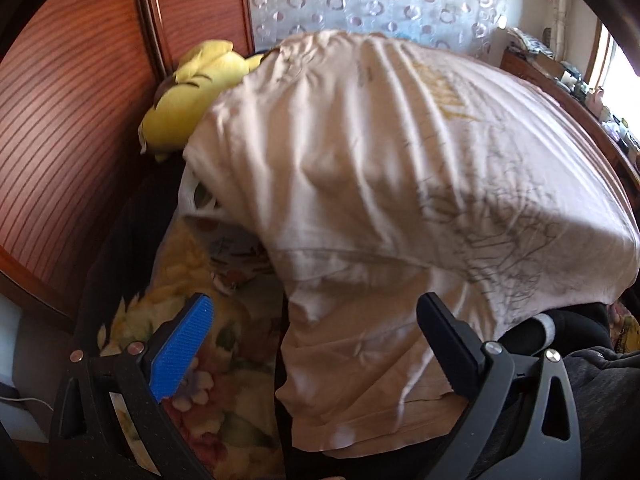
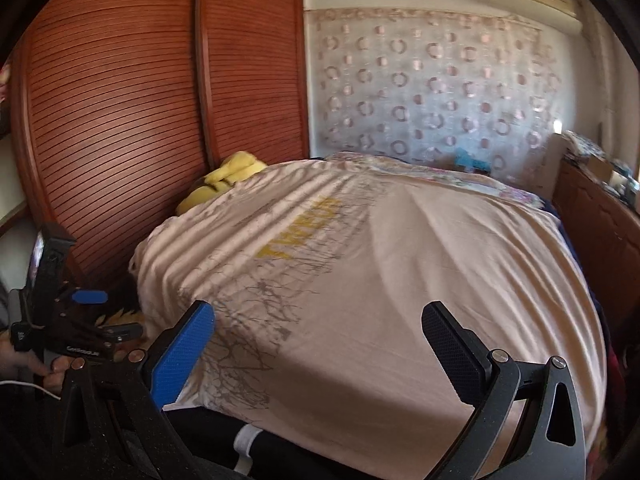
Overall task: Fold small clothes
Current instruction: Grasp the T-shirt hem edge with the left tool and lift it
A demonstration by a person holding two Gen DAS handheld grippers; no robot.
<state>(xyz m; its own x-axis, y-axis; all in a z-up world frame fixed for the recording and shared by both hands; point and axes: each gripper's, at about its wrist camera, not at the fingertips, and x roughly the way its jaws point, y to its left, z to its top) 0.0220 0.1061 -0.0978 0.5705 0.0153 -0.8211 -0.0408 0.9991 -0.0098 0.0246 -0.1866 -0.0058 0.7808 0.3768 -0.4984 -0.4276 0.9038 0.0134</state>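
One shirt [image 2: 400, 280] between spread fingers [image 2: 182, 354]

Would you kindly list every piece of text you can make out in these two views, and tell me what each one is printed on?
Yellow block lettering on the pale T-shirt, near: seen at a slant and creased, not reliably readable; it may begin "TH".
Same yellow print in the left wrist view: too blurred to read.
Small white wording on the body of the left tool, near: too small and blurred to read.
No other text is legible.
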